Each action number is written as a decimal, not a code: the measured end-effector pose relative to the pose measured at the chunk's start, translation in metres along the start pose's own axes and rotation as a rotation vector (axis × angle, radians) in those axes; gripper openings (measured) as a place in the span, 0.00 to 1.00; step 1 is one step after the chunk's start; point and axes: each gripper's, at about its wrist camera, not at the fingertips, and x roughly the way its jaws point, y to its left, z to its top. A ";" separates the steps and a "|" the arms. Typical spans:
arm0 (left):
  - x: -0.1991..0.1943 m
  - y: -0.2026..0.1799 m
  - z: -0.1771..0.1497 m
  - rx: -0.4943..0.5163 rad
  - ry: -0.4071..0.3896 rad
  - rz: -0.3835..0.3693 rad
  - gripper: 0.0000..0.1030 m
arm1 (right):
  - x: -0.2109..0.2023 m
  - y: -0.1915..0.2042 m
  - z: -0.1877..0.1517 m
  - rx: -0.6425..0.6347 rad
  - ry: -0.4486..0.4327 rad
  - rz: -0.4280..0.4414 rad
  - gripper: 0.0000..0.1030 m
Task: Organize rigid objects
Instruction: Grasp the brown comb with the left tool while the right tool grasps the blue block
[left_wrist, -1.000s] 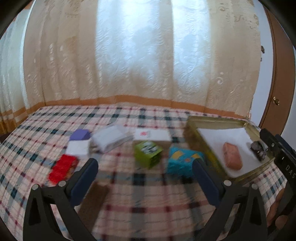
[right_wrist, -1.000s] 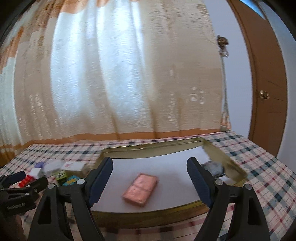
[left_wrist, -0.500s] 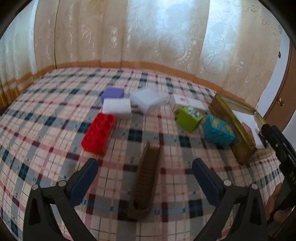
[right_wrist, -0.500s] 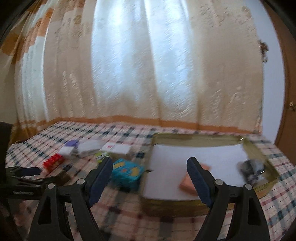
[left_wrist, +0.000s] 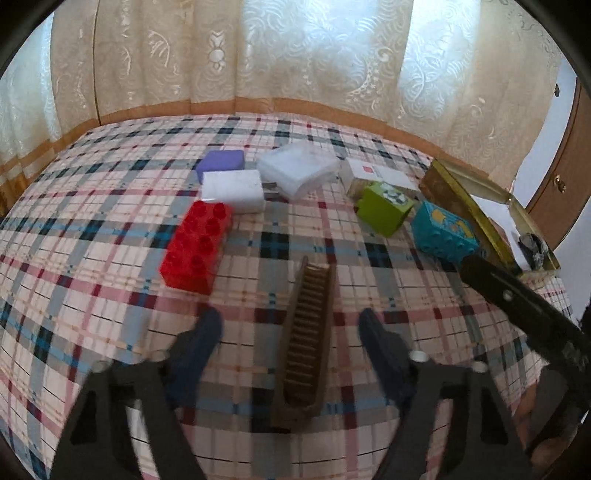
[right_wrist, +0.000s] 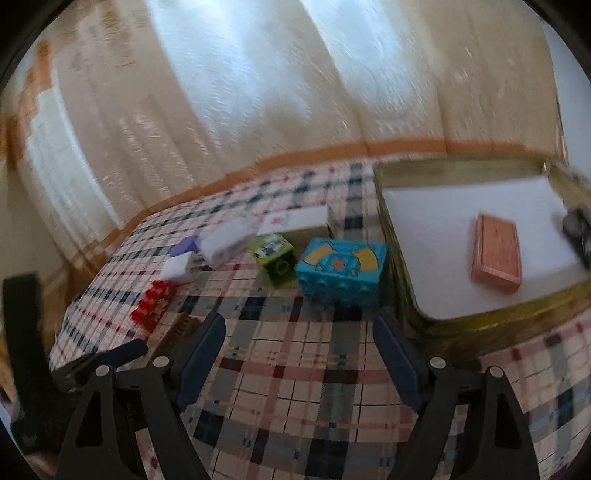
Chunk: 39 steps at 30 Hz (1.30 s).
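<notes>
1. Left gripper (left_wrist: 290, 334): jaws have just been closing; the brown comb (left_wrist: 306, 343) lies between them on the plaid surface (left_wrist: 110, 229), pads not yet touching it, so released.
2. Right gripper (right_wrist: 299, 350): jaws apart, nothing between them, above bare plaid in front of the blue block (right_wrist: 341, 271).
3. Red block (left_wrist: 197, 245) lies just left of the comb; green block (left_wrist: 384, 206) beside the blue one.
4. Gold tray (right_wrist: 391, 229) at right holds a pink bar (right_wrist: 496, 253) on its white liner.
</notes>
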 end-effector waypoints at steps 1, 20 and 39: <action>0.000 0.002 0.001 0.006 0.000 0.005 0.56 | 0.007 -0.003 0.000 0.033 0.024 -0.010 0.82; -0.002 0.024 0.002 -0.048 -0.010 -0.075 0.35 | 0.052 0.000 0.031 0.134 0.066 -0.348 0.82; -0.004 0.031 0.002 -0.084 -0.021 -0.088 0.24 | 0.053 0.005 0.031 0.003 0.100 -0.222 0.65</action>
